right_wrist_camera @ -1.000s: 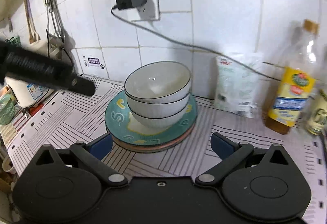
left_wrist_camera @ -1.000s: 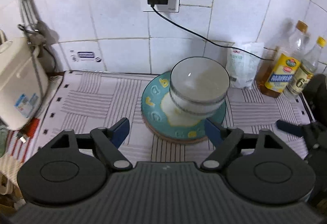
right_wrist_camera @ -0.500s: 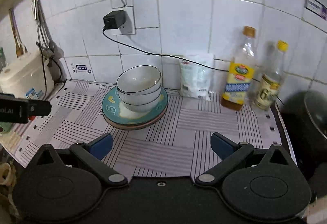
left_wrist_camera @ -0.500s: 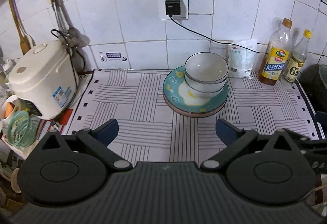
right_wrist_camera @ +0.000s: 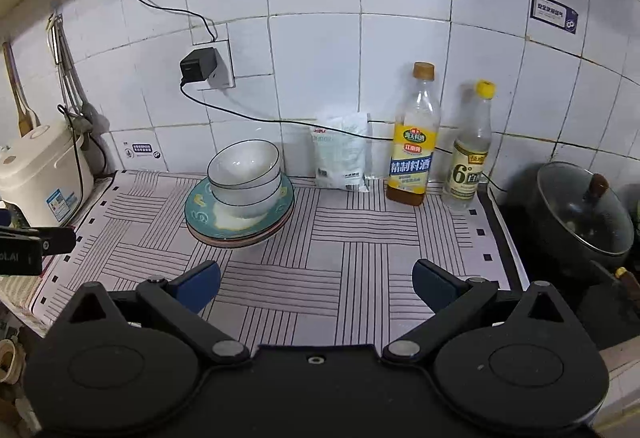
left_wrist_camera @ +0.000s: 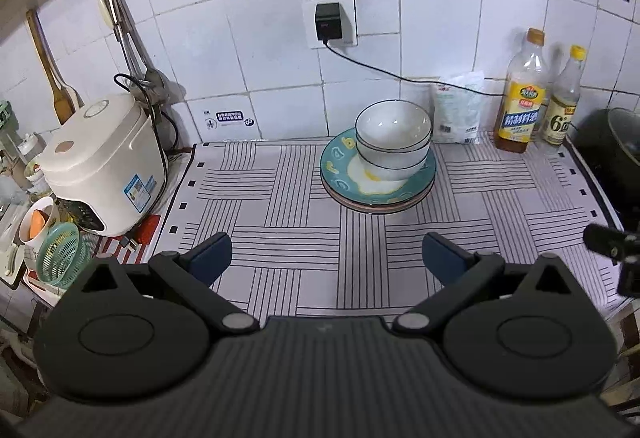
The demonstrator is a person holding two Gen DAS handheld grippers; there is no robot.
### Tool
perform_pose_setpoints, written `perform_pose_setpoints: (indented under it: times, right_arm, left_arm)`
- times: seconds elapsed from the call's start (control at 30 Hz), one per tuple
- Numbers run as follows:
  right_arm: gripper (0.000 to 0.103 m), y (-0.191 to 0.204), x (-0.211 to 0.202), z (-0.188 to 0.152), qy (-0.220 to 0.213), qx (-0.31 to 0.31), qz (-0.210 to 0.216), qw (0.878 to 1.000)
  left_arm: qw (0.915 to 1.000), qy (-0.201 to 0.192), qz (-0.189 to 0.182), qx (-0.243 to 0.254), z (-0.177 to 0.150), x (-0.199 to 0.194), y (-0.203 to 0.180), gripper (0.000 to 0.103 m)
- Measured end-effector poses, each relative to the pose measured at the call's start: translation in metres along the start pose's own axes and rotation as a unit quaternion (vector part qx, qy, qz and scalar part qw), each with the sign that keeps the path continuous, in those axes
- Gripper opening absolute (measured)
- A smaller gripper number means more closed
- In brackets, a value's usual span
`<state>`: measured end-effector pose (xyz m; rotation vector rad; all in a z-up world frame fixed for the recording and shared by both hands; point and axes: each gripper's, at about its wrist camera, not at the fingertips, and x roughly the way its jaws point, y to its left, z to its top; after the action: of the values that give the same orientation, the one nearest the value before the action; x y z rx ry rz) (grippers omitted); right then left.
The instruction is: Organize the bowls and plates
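Left wrist view: bowls (left_wrist_camera: pixel 393 141) stacked on plates (left_wrist_camera: pixel 340 178), perhaps three; left gripper (left_wrist_camera: pixel 326 258) and right gripper (right_wrist_camera: pixel 316 284) both spread wide, empty

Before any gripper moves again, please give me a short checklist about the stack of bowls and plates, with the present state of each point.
1. Bowls nested on the plates: ok, though off-centre, toward the wall side of the top plate.
2. Plates stacked flat on the striped mat: ok.
3. Left gripper open, holding nothing: ok.
4. Right gripper open, holding nothing: ok.
5. Both grippers apart from the stack: ok, bare mat lies between.
6. Gap between the stack and the white bag: cannot tell; in the left wrist view they look close.
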<state>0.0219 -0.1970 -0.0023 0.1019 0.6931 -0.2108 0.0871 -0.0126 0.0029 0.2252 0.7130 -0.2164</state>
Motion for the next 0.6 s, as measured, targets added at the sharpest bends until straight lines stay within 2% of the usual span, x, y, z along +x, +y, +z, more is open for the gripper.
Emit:
perform_pose_setpoints:
  times: [0.27, 0.43, 0.6]
  right_arm:
    - [0.103, 0.005, -0.014, -0.010, 0.004, 0.002, -0.016, 1.000]
    - [0.103, 0.008, -0.025, -0.017, -0.008, 0.009, -0.020, 1.000]
    - [0.103, 0.015, -0.040, -0.022, -0.021, -0.012, -0.038, 0.999]
  left_arm:
    - [0.9998, -0.013, -0.003, -0.017, -0.014, -0.015, -0.001, 0.103]
    - [0.9994, -0.017, -0.002, -0.029, -0.026, -0.019, 0.002, 0.103]
    - [0.9993, -0.022, -0.002, -0.032, -0.035, -0.022, 0.003, 0.103]
